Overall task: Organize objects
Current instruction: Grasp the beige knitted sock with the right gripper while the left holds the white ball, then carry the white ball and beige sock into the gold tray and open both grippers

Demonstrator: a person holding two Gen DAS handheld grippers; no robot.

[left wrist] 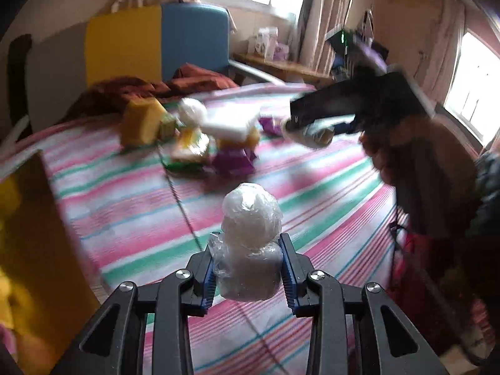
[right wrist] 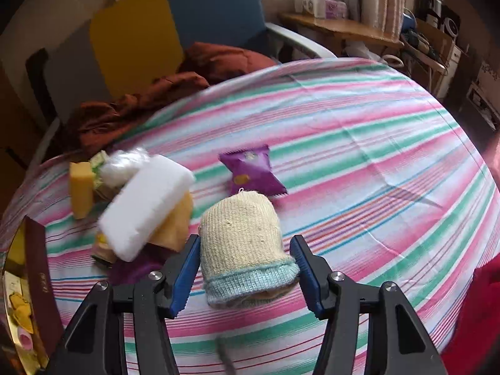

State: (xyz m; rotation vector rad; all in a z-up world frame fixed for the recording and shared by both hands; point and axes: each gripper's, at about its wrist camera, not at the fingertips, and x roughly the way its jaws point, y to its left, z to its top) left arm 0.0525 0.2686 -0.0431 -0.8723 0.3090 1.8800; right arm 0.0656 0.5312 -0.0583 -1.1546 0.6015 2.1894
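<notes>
1. Left gripper (left wrist: 248,268): clamped on a plastic-wrapped bundle (left wrist: 250,243), held above the striped sheet (left wrist: 312,187).
2. Right gripper (right wrist: 245,268): knitted mitt (right wrist: 243,243) between its fingers, seemingly gripped.
3. Sheet: purple packet (right wrist: 251,173), white sponge (right wrist: 147,206) in a pile.

A bed covered by a pink, green and white striped sheet (right wrist: 359,143) fills most of the right wrist view. At left of centre lies a heap: a white foam block (right wrist: 147,206), yellow sponges (right wrist: 80,189) and wrapped packets. A purple snack packet (right wrist: 252,172) lies alone near the middle. Rust-brown bedding (right wrist: 150,100) is bunched at the upper left.
</notes>
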